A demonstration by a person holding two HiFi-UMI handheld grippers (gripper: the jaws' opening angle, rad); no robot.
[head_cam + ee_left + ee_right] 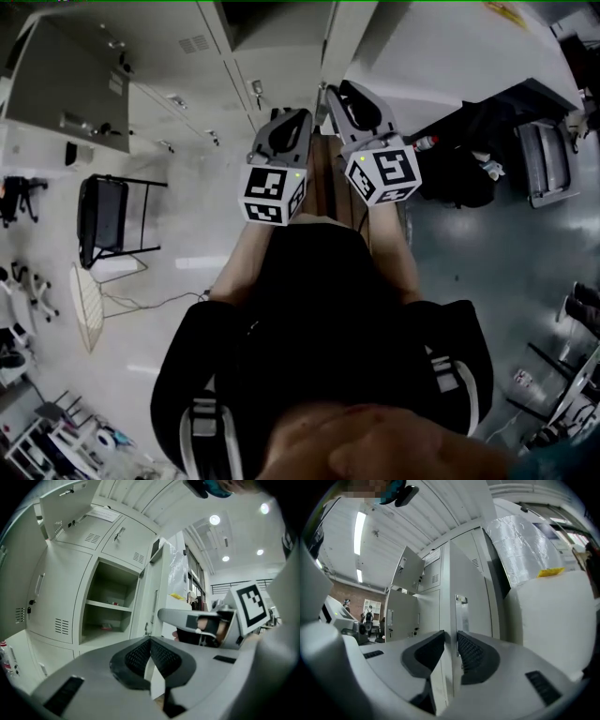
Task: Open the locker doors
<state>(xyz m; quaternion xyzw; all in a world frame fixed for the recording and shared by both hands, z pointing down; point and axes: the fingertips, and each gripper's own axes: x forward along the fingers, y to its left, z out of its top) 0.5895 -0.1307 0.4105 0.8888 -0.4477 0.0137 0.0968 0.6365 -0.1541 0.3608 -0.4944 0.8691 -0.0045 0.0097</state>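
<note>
Far left from the head view there's a black folding chair [105, 217] on the pale floor [178, 281], well apart from everything I'm working on. Next over is the bank of pale grey metal lockers [51, 588]. One swung-out upper locker door [61, 501] hangs open at the top left, and the open locker compartment with a shelf [105, 604] sits lower down, just right of the closed vented doors.

The left gripper [150, 640] is held up in front of that open compartment, not touching the lockers as far as I can see. Its black ribbed fingers [136, 653] are closed tip to tip with nothing between them, so it's empty. In its view the right one sits just to its right, marker cube and all.

The right gripper [451, 634] is level and aimed at the tall pale grey locker door [476, 588] with the small metal latch plate [461, 609]. Its fingers [471, 651] stand a little apart, and the thin front edge of that door lines up in the gap. I honestly can't tell if the pads are touching it.

Right of that door is a big white block wrapped in clear plastic film [543, 611], with a yellow tag [551, 572] on top.
</note>
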